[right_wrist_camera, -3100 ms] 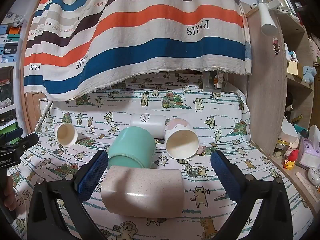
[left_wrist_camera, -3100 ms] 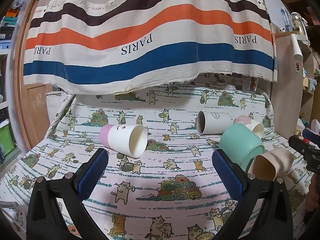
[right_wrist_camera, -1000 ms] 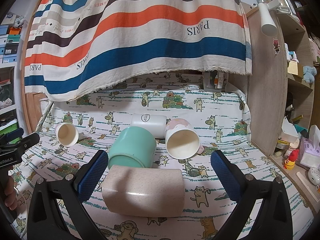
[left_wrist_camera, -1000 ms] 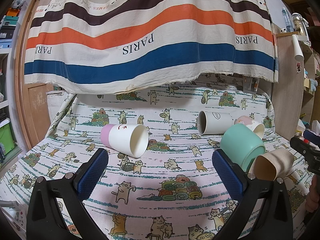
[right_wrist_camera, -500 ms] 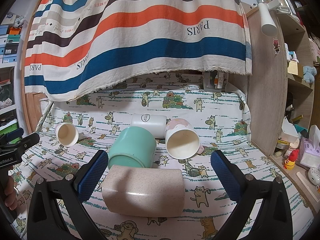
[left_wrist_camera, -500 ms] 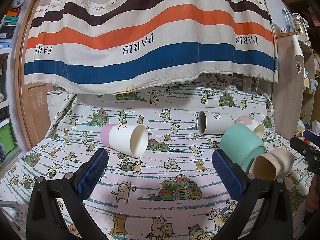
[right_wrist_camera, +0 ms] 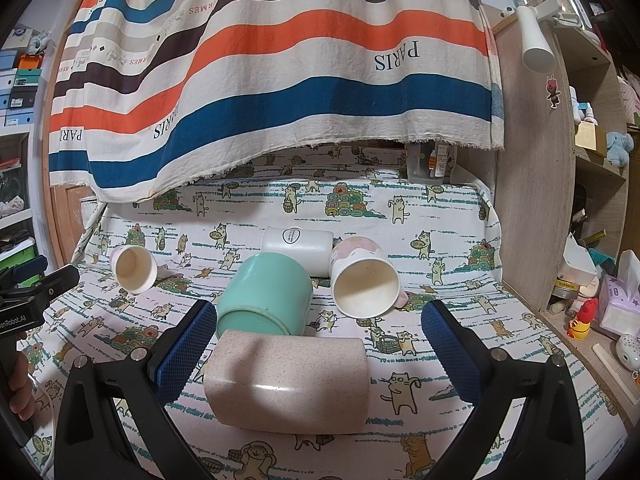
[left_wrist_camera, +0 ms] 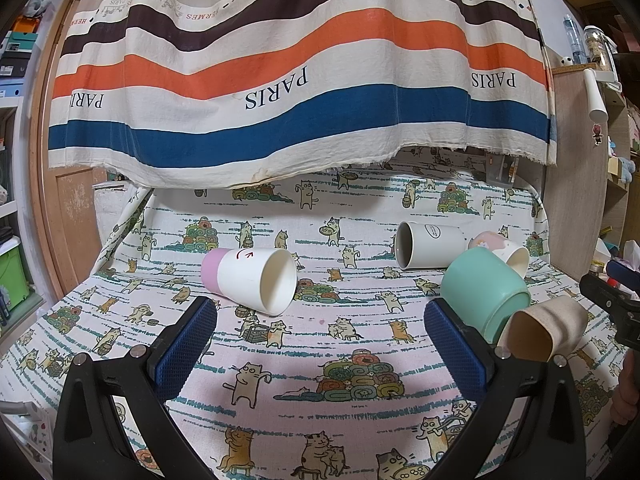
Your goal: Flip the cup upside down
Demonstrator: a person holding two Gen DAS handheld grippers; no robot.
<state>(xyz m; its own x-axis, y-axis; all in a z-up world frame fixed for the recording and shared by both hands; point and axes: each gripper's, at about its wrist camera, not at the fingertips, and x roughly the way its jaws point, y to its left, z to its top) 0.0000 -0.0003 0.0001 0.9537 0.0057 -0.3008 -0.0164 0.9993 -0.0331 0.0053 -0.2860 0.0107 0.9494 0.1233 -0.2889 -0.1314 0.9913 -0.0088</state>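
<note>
Several cups lie on their sides on the cat-print cloth. A white cup with a pink base (left_wrist_camera: 250, 280) (right_wrist_camera: 134, 269) lies just beyond my open, empty left gripper (left_wrist_camera: 320, 344). A teal cup (right_wrist_camera: 266, 294) (left_wrist_camera: 484, 298), a beige speckled cup (right_wrist_camera: 288, 380) (left_wrist_camera: 546, 332), a white cylinder mug (right_wrist_camera: 298, 248) (left_wrist_camera: 430, 250) and a pink-and-white cup (right_wrist_camera: 364, 284) (left_wrist_camera: 504, 250) cluster at the right. My right gripper (right_wrist_camera: 316, 350) is open, its fingers either side of the beige cup, not touching it.
A striped "PARIS" cloth (left_wrist_camera: 296, 80) hangs over the back of the table. A wooden cabinet side (right_wrist_camera: 524, 200) stands at the right, with shelves of small items (right_wrist_camera: 600, 292) beyond it. The other gripper shows at each view's edge (left_wrist_camera: 616, 300) (right_wrist_camera: 36, 292).
</note>
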